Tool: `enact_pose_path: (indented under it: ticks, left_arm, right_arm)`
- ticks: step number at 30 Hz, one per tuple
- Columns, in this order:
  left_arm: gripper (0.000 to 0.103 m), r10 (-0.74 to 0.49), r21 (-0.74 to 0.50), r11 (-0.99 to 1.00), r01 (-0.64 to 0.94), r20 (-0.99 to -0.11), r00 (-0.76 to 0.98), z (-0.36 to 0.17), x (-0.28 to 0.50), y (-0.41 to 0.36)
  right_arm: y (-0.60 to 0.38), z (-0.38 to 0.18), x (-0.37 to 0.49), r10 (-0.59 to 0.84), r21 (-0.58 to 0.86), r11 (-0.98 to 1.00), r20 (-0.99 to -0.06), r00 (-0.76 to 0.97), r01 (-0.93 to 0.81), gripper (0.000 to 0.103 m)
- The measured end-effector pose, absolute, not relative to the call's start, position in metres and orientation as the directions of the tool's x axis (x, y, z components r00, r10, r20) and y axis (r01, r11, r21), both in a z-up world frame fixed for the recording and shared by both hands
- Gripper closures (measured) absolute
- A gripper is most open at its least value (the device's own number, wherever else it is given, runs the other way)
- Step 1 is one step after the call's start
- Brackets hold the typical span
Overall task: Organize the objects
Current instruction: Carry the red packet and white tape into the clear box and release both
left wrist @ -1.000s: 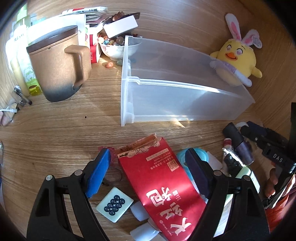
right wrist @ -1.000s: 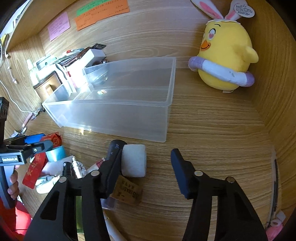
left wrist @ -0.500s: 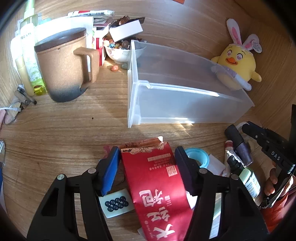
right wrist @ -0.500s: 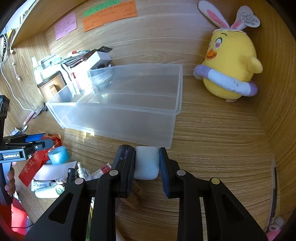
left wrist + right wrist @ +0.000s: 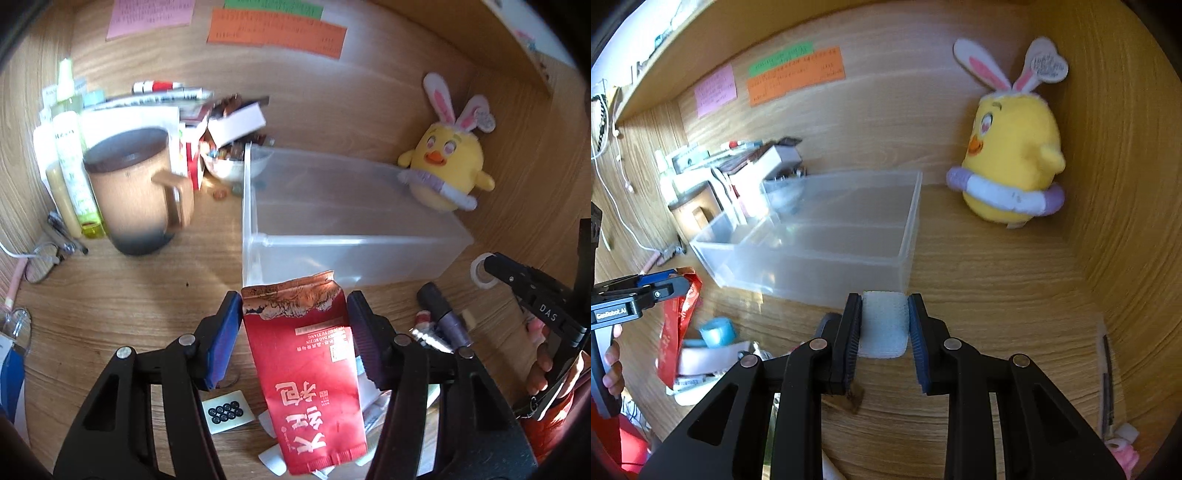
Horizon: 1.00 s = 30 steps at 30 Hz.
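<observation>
My left gripper [image 5: 293,325] is shut on a red foil packet [image 5: 306,369] and holds it lifted above the desk, just in front of the clear plastic bin [image 5: 343,221]. My right gripper [image 5: 884,317] is shut on a white sponge block [image 5: 884,324], lifted in front of the bin's near corner [image 5: 905,266]. The left gripper with the red packet [image 5: 679,314] shows at the left of the right wrist view. The right gripper's body [image 5: 535,295] shows at the right of the left wrist view.
A brown lidded mug [image 5: 136,192], bottles [image 5: 70,166] and a candy bowl [image 5: 225,166] stand left of the bin. A yellow chick plush [image 5: 447,166] sits behind it. A mahjong tile [image 5: 227,411], blue tape roll [image 5: 718,330], tubes [image 5: 439,314] and papers lie on the desk.
Both grippers have closed on their objects and lifted them: the left on the red packet, the right on the white sponge. Both views have tilted up toward the back wall.
</observation>
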State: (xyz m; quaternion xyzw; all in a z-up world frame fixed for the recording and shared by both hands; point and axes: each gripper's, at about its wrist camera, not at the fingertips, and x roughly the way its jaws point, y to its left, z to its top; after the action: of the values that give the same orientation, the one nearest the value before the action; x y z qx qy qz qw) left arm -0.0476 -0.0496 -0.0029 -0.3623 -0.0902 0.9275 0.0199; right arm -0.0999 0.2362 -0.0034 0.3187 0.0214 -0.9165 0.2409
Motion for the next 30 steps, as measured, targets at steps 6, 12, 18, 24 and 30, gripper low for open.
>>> enact_pose_path:
  ticks: [6, 12, 18, 24, 30]
  left_arm:
    - [0.045, 0.097, -0.179, -0.984, 0.019, -0.614, -0.783, 0.019, -0.042, -0.047]
    - [0.045, 0.094, -0.175, -0.984, 0.01, -0.576, -0.812, 0.038, -0.047, -0.046]
    - [0.045, 0.106, -0.173, -0.985, -0.01, -0.556, -0.824, 0.051, -0.063, -0.044]
    - [0.045, 0.122, -0.186, -0.982, -0.02, -0.554, -0.823, 0.061, -0.086, -0.046]
    - [0.045, 0.128, -0.204, -0.979, -0.015, -0.553, -0.823, 0.071, -0.112, -0.05]
  right_arm:
    - [0.234, 0.014, -0.098, -0.453, 0.122, -0.875, -0.547, -0.703, 0.469, 0.08]
    - [0.223, 0.026, -0.1, -0.471, 0.113, -0.865, -0.517, -0.715, 0.488, 0.08]
    - [0.213, 0.037, -0.109, -0.483, 0.102, -0.857, -0.495, -0.722, 0.504, 0.08]
    - [0.201, 0.049, -0.121, -0.487, 0.083, -0.853, -0.476, -0.732, 0.515, 0.08]
    - [0.186, 0.059, -0.136, -0.488, 0.055, -0.848, -0.467, -0.737, 0.527, 0.08]
